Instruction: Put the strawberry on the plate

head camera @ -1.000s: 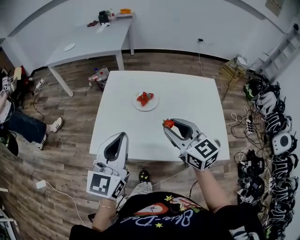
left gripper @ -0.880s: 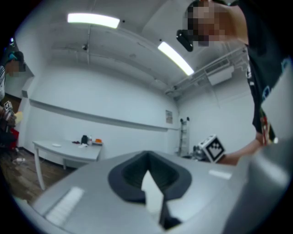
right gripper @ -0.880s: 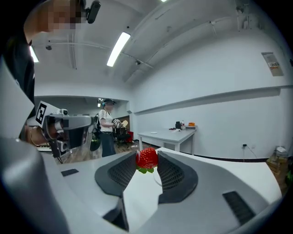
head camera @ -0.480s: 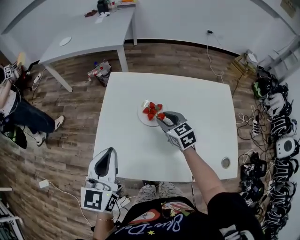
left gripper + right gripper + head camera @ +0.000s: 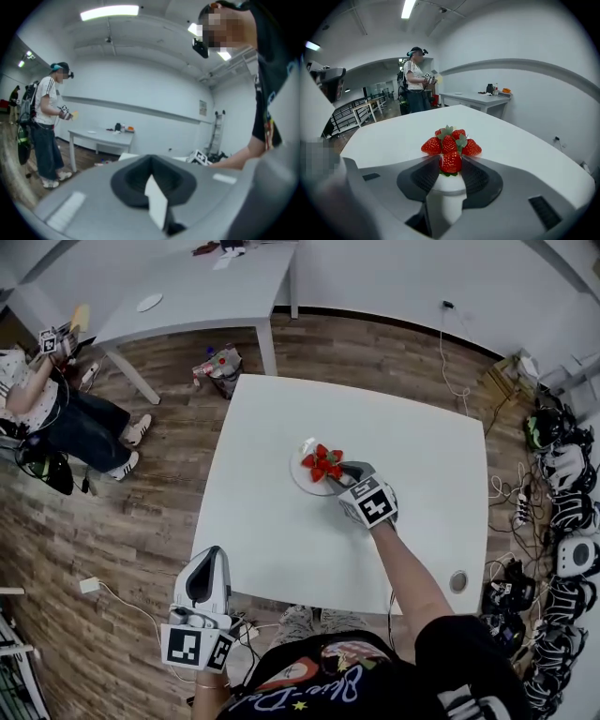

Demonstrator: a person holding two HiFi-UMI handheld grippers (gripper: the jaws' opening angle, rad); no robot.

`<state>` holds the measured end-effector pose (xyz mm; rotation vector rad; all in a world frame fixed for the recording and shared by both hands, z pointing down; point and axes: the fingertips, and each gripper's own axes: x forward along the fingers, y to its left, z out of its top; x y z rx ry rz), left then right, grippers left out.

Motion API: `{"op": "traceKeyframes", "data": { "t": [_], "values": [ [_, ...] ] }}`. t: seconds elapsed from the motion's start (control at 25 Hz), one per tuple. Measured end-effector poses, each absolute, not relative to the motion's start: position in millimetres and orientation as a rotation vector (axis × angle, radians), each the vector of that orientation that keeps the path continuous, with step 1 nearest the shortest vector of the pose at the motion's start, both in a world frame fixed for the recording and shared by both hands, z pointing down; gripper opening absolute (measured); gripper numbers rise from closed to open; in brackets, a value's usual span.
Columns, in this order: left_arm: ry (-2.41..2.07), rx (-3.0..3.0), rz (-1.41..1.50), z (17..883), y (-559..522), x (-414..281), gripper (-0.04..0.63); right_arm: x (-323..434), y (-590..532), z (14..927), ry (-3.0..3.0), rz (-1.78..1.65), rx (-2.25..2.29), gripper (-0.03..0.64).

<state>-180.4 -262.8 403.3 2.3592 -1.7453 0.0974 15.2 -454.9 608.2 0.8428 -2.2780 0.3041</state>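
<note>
Red strawberry (image 5: 451, 162) sits clamped in the right tool (image 5: 340, 469) at the plate (image 5: 303, 484); left tool (image 5: 210, 559) closed, empty.

I take this for a robotics data-collection lab: bare white walls (image 5: 375, 277), a wood floor (image 5: 141, 521) and a plain white table (image 5: 281, 521) dead ahead. Black-and-white devices (image 5: 562, 521) and loose cables (image 5: 511, 512) line the 3 o'clock side. At 10 o'clock a second person (image 5: 56, 413) holds a marker-tagged rig.

The only print near legible is pale cursive lettering on the person's black shirt (image 5: 319, 688), behind the left tongs (image 5: 214, 554) and right tongs (image 5: 337, 469). It seemingly begins "Blue". The wall poster (image 5: 202, 108) beyond the left tongs is unreadable.
</note>
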Motion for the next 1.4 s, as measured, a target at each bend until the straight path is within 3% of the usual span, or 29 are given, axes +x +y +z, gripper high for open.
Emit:
{"op": "traceKeyframes", "data": {
  "t": [0.24,0.48,0.52,0.6,0.72,0.92,1.4],
  "values": [
    [-1.766,2.365,0.096,397.9,-264.2,-181.4,-0.002,19.3,-450.1,589.1,-2.352,0.297,0.883,0.158],
    [-1.790,2.420,0.037,371.2,-272.3,-173.9,-0.002,55.4,-409.0,500.5,-2.594,0.490,1.141,0.158],
    [-1.792,2.429,0.025,367.3,-273.2,-172.1,-0.002,59.1,-395.3,487.0,-2.637,0.519,1.143,0.143],
    [-1.790,2.432,-0.017,362.0,-276.8,-168.8,-0.002,63.2,-368.8,466.6,-2.702,0.557,1.123,0.041],
    [-1.771,2.447,-0.073,357.5,-283.8,-156.6,-0.002,68.6,-339.4,453.2,-2.747,0.603,1.096,0.021],
    [-1.665,2.472,-0.159,349.4,-290.3,-137.3,-0.002,78.5,-323.0,433.8,-2.784,0.565,1.142,0.018],
    [-1.628,2.550,-0.041,353.3,-291.4,-125.1,-0.002,90.7,-315.0,417.2,-2.781,0.508,1.235,0.018]
  ]
}}
